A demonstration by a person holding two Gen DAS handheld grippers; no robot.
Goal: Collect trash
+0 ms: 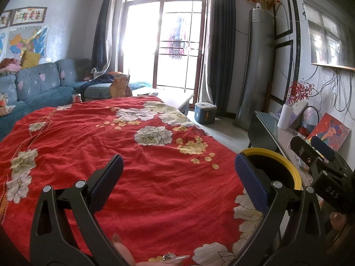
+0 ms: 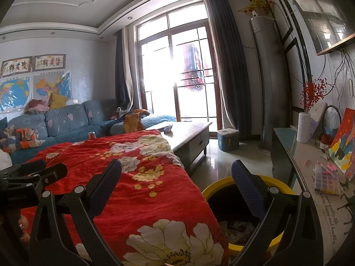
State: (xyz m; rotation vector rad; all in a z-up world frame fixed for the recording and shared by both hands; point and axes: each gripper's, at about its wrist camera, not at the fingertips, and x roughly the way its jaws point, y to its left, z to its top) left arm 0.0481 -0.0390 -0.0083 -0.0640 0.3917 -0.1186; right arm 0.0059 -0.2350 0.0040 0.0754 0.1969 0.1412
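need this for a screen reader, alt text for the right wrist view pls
The open right gripper hangs empty above a red floral cloth and a yellow-rimmed bin holding some scraps. Behind are a blue sofa, a coffee table and a bright glass door.

Daylight enters through the glass doors (image 1: 164, 42), which are overexposed to near white with flare spreading onto the curtains (image 1: 221, 51). The room interior is moderately lit and slightly hazy. The red bedspread (image 1: 124, 155) is evenly lit and sharp. Both views show strong fisheye curvature: the walls bow, and the corners darken to black vignetting.
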